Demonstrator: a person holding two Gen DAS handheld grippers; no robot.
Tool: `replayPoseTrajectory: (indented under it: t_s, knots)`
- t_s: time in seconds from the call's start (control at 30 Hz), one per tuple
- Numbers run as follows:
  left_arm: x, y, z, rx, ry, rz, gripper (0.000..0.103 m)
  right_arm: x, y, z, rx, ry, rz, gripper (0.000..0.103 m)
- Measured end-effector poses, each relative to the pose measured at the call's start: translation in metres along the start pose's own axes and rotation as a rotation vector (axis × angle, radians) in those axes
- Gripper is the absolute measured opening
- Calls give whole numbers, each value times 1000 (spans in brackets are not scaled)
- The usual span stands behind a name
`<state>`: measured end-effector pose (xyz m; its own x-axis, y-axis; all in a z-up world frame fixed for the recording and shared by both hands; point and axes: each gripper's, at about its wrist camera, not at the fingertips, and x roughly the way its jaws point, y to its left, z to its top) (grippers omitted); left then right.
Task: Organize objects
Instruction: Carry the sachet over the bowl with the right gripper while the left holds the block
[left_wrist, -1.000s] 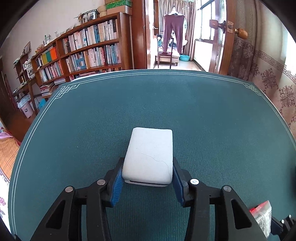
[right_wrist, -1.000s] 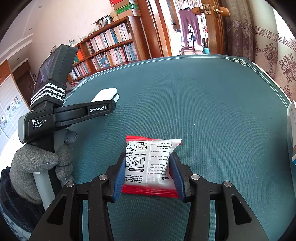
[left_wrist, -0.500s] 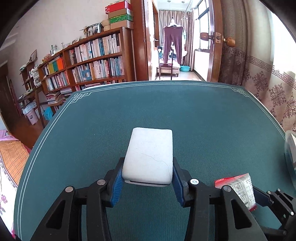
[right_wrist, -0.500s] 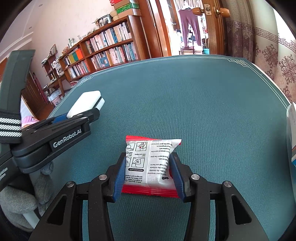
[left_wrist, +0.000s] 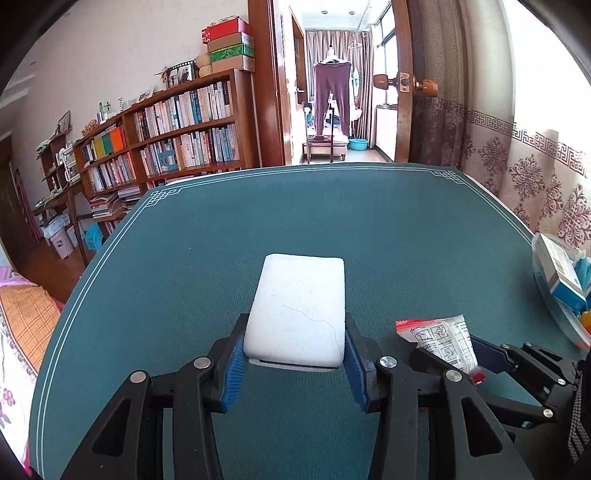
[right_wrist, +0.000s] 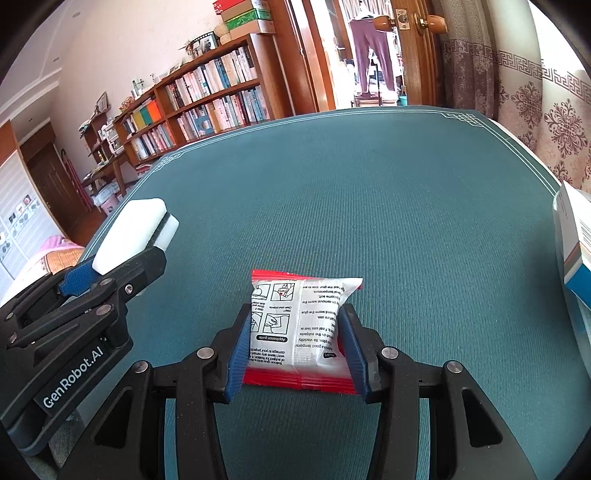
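White foam is what your left tool pinches: the white sponge block sits between the two blue pads, which press on its long sides, so its long axis runs straight forward, along the fingers and away from you. In the right wrist view you see the same block from the side, with a darker layer under the white one, and it seems to be lifted a little above the green counter, though I cannot be sure of it.

Your right tool pinches the red and white sachet in the same manner, with the pads on its two side edges and the printed face up. The two tools stand side by side, the left one just beside the right one, and both point the same way across the counter.

The relation that matters is on your right side. At the right edge of the counter lies a blue and white box, together with some other things which I cannot read well, perhaps on a pale plate. This group lies to the right of both tools. Your right hand is the nearer one, and I judge it should go first, so that the left tool does not cross over it.
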<state>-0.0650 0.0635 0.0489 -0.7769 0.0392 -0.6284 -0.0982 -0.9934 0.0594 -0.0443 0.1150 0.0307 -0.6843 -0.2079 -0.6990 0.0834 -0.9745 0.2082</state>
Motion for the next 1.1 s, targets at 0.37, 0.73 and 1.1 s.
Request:
replayPoseTrajectory:
  t_s: [0.37, 0.73, 1.1]
  knots:
    - [-6, -7, -14, -5, 6, -14, 49, -26, -10, -27, -9, 5, 2, 47]
    - [-13, -22, -26, 31, 13, -56, 49, -60, -31, -53, 33, 22, 8, 46]
    - [-18, -44, -33, 84, 26, -106, 49, -103, -64, -55, 103, -33, 12, 44]
